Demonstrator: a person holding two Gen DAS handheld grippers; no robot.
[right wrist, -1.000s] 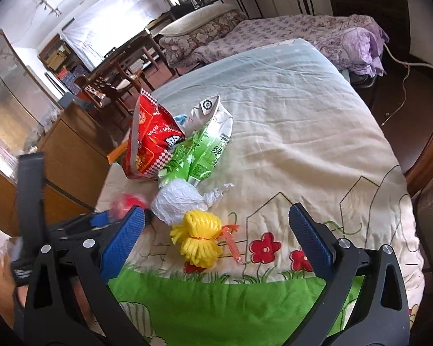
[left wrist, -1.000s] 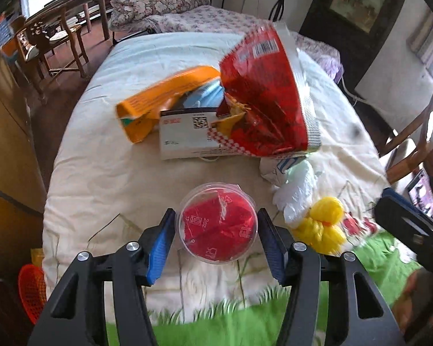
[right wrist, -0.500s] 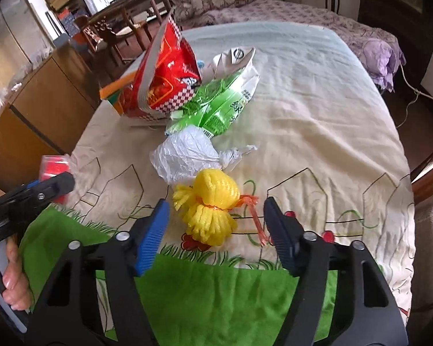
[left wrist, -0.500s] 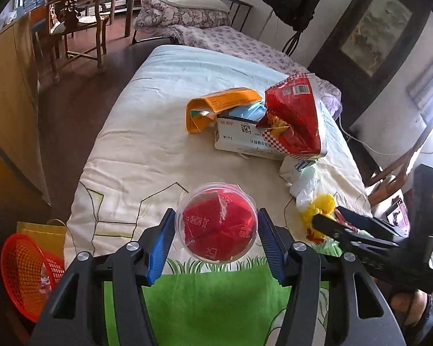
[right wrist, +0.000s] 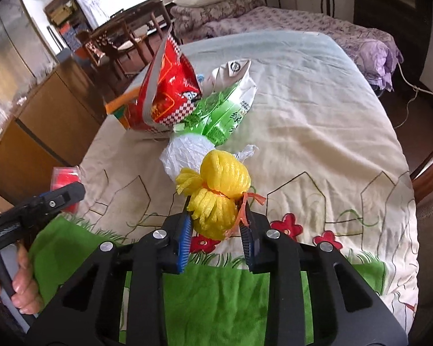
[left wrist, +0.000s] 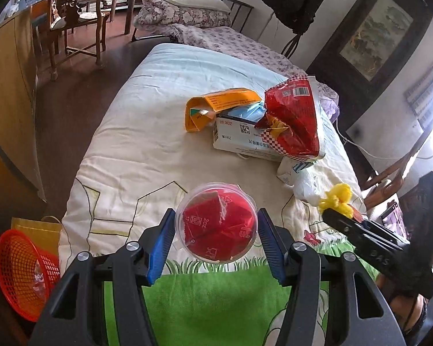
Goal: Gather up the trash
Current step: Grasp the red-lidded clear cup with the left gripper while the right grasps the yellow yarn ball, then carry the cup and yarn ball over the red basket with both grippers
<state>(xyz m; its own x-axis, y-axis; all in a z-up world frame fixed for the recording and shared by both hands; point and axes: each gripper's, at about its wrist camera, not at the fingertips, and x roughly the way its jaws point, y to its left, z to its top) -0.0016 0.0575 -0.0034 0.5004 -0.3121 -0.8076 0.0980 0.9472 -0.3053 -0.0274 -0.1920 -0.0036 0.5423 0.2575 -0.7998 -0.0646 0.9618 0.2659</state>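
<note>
My left gripper (left wrist: 216, 227) is shut on a clear plastic cup (left wrist: 216, 239) stuffed with a red wrapper, and holds it above the near edge of the cloth-covered table (left wrist: 147, 144). My right gripper (right wrist: 215, 219) has its jaws closing on a yellow foam net (right wrist: 216, 190) with an orange strip; both blue pads touch the net's lower lump. In the left wrist view the right gripper (left wrist: 332, 216) sits at the far right with the yellow foam net (left wrist: 339, 199) at its tip. In the right wrist view the left gripper (right wrist: 66, 193) and a hand are at the left edge.
Mid-table lie a red chip bag (left wrist: 291, 121), a white box (left wrist: 239, 138), an orange packet (left wrist: 219, 103), a green bag (right wrist: 219, 115) and a crumpled white plastic bag (right wrist: 184, 155). A red basket (left wrist: 20, 271) and a yellow paper bag (left wrist: 34, 227) stand on the floor left of the table.
My right gripper moved up to the yellow foam net and its jaws narrowed from wide open to touching it. My left gripper drew back with the cup, bringing the red basket into view.
</note>
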